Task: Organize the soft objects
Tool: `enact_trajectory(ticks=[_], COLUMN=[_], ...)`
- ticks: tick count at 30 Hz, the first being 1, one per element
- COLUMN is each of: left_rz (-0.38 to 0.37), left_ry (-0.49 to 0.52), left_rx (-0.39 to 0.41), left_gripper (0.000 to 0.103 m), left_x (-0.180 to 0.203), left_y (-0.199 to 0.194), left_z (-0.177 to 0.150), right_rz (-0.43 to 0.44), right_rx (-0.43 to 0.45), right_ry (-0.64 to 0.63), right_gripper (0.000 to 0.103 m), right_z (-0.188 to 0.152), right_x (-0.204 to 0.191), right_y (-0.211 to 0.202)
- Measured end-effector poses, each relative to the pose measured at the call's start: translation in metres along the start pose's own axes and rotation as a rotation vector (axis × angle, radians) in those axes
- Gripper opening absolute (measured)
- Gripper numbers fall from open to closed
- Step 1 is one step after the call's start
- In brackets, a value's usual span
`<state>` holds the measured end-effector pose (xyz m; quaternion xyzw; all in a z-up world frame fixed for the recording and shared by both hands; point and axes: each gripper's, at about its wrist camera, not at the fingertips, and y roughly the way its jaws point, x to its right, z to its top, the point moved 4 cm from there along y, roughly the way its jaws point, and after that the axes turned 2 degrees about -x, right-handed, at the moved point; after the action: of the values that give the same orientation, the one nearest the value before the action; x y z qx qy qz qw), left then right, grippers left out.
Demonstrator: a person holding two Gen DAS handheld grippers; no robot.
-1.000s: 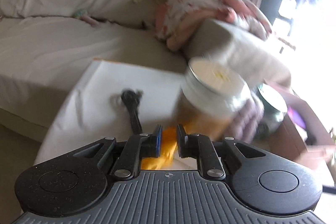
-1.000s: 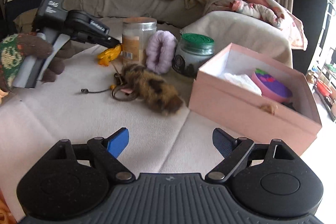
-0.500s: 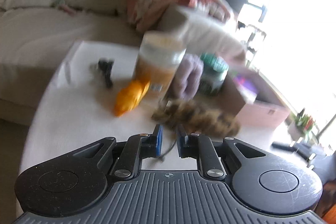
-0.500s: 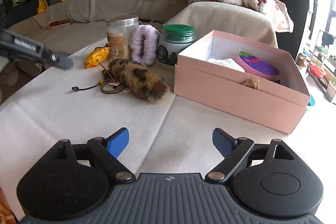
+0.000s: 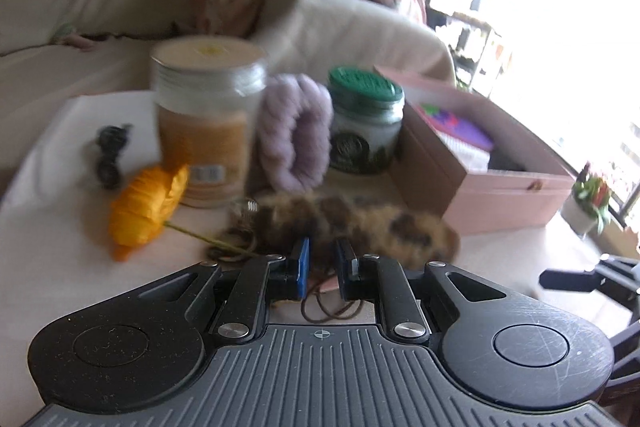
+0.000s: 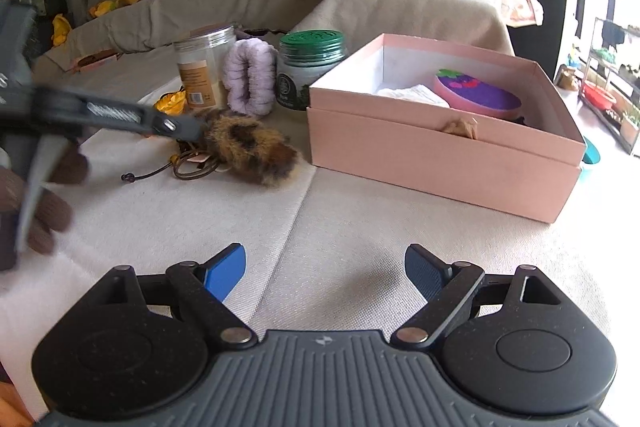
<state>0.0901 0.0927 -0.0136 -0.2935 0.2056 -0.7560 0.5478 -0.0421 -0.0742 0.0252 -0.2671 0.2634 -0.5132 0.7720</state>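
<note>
Counted on the cloth-covered desk [image 6: 360, 235]

Two jars: one clear plastic jar with a silver lid [image 6: 202, 67] and one glass jar with a green lid [image 6: 310, 65]. One fluffy lilac scrunchie [image 6: 250, 79], one brown-and-orange furry pouch [image 6: 250, 145], one orange fabric flower [image 5: 146, 211], one black hair clip [image 5: 110, 157], one open pink cardboard box [image 6: 440, 147].

A furry toy [image 6: 250, 145] is seen left of a pink box [image 6: 440, 155]; the left gripper [image 6: 188, 129] is held at its left end, jaws closed.
</note>
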Motion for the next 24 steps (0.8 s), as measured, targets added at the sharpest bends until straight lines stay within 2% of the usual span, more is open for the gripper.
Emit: enact_trajectory(ticks=[3,11,18,22,24], left_rz=[-0.024,-0.182,-0.241,-0.201,-0.124], left_ry=[0.004,0.053,0.191,0.184,0.112], left_rx=[-0.002,-0.09,-0.146,-0.102,-0.069], left_gripper=[0.017,0.017,0.018,0.018,0.018], left_x=[0.004,0.029,0.05,0.044,0.028], left_y=[0.003,-0.021,-0.05,-0.06,-0.057], left_z=[-0.003,-0.03,-0.06,-0.051,-0.04], right_rz=[-0.004,-0.02,-0.007,-0.005,-0.006], right_rx=[0.003,0.007,-0.003,-0.002,0.001], right_ry=[0.012,0.054,0.089,0.102,0.101], right_gripper=[0.087,0.087,0.087,0.087,0.087], right_z=[0.0,0.002,0.002,0.002,0.002], right_x=[0.002,0.008,0.013,0.015,0.015], right_y=[0.0,0.0,0.003,0.003,0.002])
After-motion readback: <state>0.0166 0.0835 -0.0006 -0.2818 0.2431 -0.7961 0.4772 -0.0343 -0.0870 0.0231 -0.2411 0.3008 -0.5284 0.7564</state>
